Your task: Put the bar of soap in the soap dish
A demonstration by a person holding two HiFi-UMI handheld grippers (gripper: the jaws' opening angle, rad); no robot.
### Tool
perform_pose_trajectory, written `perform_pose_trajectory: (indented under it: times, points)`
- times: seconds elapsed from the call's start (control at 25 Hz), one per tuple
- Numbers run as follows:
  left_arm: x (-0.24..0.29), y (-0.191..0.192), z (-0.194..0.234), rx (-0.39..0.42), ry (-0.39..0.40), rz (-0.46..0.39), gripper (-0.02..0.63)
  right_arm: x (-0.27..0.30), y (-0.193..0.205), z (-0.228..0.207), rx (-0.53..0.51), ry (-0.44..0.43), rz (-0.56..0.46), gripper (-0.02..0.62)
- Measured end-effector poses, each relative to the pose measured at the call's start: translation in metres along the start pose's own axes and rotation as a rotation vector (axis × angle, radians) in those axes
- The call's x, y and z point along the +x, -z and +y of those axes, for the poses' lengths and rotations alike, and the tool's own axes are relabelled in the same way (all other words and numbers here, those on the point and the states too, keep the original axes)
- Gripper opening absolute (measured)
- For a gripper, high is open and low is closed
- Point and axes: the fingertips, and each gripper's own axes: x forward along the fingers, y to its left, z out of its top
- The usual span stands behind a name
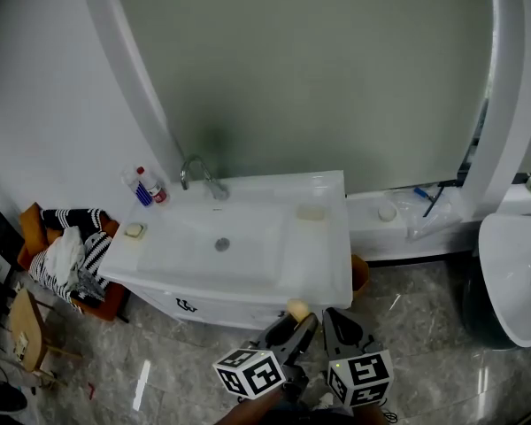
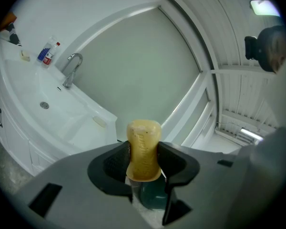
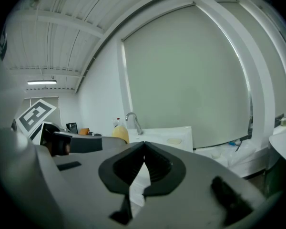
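Note:
A yellowish bar of soap (image 1: 297, 309) (image 2: 143, 149) stands upright between the jaws of my left gripper (image 1: 301, 319) (image 2: 143, 165), which is shut on it, just in front of the white vanity's near edge. A pale soap dish (image 1: 311, 212) (image 2: 99, 121) rests on the sink top (image 1: 323, 264) to the right of the basin. Another small dish-like item (image 1: 134, 230) lies at the sink's left corner. My right gripper (image 1: 330, 313) (image 3: 143, 149) hangs beside the left one with its jaws shut and nothing between them. The soap's top (image 3: 120, 133) also shows in the right gripper view.
A chrome faucet (image 1: 199, 173) stands behind the basin, with bottles (image 1: 146, 187) at its left. A chair piled with clothes (image 1: 71, 255) sits left of the vanity. A low white ledge (image 1: 407, 215) and a second basin (image 1: 518, 277) lie to the right. The floor is grey tile.

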Motion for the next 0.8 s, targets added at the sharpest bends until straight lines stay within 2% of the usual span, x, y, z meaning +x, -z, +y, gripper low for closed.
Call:
perform_pose_trajectory:
  times: [0.32, 0.8]
  points:
    - [0.011, -0.012, 0.016, -0.004, -0.023, -0.015, 0.184, 0.016, 0.000, -0.012, -0.033, -0.009, 0.021, 0.011]
    - [0.039, -0.042, 0.066, -0.013, -0.007, 0.042, 0.184, 0.081, -0.005, -0.013, -0.036, 0.013, 0.051, 0.012]
